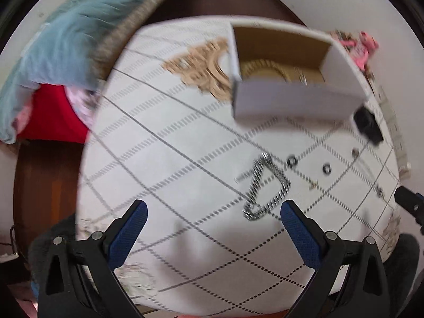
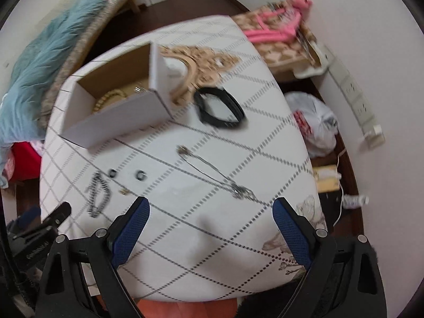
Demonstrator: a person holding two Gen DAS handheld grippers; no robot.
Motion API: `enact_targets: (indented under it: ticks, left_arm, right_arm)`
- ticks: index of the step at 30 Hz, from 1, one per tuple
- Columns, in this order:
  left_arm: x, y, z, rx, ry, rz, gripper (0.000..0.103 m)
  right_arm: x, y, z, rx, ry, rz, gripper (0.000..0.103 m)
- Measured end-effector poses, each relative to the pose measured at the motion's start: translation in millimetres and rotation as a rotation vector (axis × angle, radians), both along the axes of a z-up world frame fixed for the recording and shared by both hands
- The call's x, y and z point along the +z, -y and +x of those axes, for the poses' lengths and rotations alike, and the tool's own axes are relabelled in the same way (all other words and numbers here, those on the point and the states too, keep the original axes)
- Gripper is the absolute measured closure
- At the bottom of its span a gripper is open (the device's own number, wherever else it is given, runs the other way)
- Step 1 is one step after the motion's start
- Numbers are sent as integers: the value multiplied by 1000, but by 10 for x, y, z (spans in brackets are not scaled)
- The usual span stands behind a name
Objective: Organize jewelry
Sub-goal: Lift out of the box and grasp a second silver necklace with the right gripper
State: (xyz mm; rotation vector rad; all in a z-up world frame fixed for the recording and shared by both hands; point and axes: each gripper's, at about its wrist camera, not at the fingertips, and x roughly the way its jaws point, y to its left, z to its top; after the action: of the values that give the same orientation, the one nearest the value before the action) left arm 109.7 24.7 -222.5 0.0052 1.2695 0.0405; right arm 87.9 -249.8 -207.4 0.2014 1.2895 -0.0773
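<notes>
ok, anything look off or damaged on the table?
Nothing damaged. The jewelry is simply scattered loose: silver chain bracelet, two small rings, thin necklace and black band lie outside the open box.

My left tool point(image 1: 213, 212) hangs above the surface point(image 1: 185, 122) with its two blue-padded fingers point(image 1: 128, 234) spread wide and nothing between them. My right tool point(image 2: 210, 209) hangs the same way, its fingers point(image 2: 291, 234) also wide apart and empty, touching nothing. In the right wrist view my left tool point(image 2: 45, 225) shows at the lower left edge. In the left wrist view a black part of my right tool point(image 1: 409, 202) shows at the right edge.
</notes>
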Motion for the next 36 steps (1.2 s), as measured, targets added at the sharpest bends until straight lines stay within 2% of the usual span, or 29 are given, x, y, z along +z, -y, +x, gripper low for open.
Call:
enact_targets:
  ticks: [4,8,13,17,18,22,25,26,27,28,29,31,36]
  left_arm:
    - [-204,185,-7,-61,-28,-1,1]
    - [-293,325,9,-99,-42,0,23]
    - [-257,321,9,-67,-45,-61,24]
    - [-143,145,-35,-14,-29,-116,24]
    - [-119,117,-46,-8,-25,-115,24]
    - [-98,108,-75,-14,-19,-94,24]
    - [-133,77,-72,-4,-33,-99,24]
    - [-131,69,-72,-2,-35,-100,24]
    - [-134,78,-86,-3,-36,-97,24]
    - [-134,72,-90,-4,-36,-96,24]
    - [-142,65,-88,-5,-36,-96,24]
    - [-133,71,-97,-5,-34,-98,24]
    - [-52,-1,-99,12,-16,-108,24]
  right_arm:
    - [-171,198,-28,-51,-18,-10,8]
    - [-260,444,-19,-119,-28,4,8]
    - [-334,727,-4,-191,-40,36,8]
    - [-411,715,2,-165,-52,52,10]
    - [-435,697,3,-152,-57,52,18]
    - [-542,466,7,-84,-68,44,28]
    - [-561,297,26,-30,-46,-57,43]
    - [-554,239,38,-11,-27,-95,55]
    - [-544,206,43,4,-9,-113,76]
    - [-532,172,45,22,17,-122,91]
    - [-532,136,52,34,25,-137,95]
    - [-529,92,56,59,37,-134,96]
    - [-381,207,-14,-2,73,38,96]
